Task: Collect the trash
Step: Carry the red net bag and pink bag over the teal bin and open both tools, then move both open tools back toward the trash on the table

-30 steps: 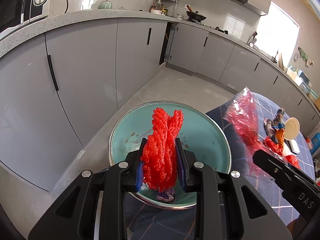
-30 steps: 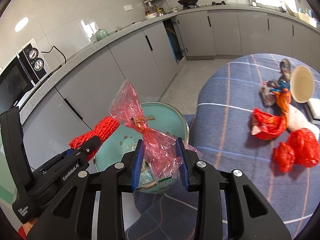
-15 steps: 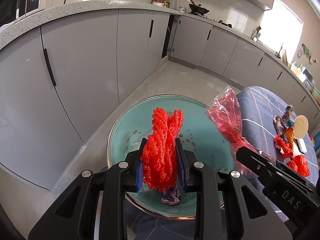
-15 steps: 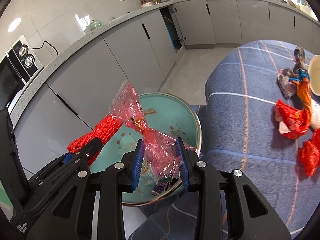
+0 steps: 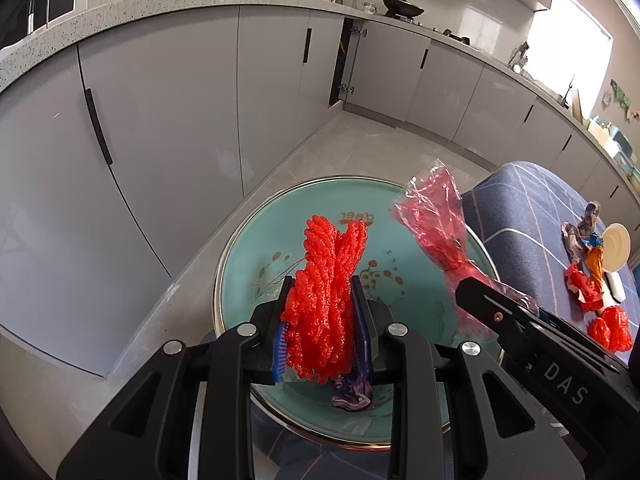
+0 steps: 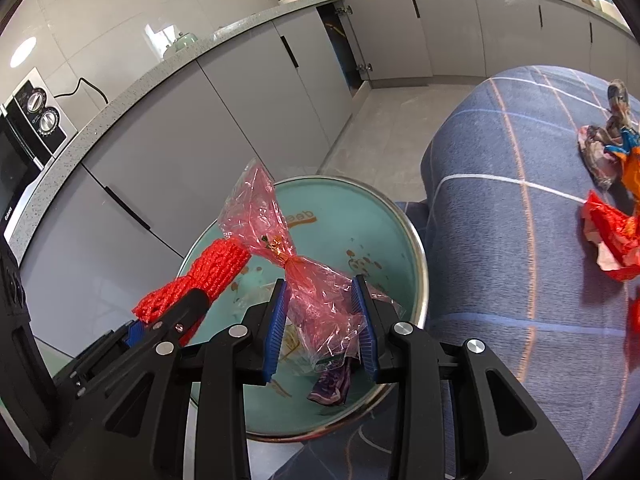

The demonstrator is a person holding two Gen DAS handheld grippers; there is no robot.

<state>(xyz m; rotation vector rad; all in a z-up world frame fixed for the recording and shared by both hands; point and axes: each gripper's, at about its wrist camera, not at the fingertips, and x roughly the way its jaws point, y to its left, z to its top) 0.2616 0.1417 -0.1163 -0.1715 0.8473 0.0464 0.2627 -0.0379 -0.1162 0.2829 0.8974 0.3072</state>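
Clamping a bunched red mesh net (image 5: 326, 300) between its blue pads, the left gripper (image 5: 323, 332) hangs over the teal bin (image 5: 248, 264), where a purple wrapper (image 5: 352, 398) lies. Beside it, the right gripper (image 6: 322, 322) pinches a pink plastic bag (image 6: 316, 292) above the same bin. More trash (image 6: 608, 232) lies on the blue checked cloth (image 6: 500, 260) farther right.

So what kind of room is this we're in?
A home kitchen, most likely: grey cabinets run under a speckled countertop, a wok sits on the stove, and a toaster oven stands at the counter's end.
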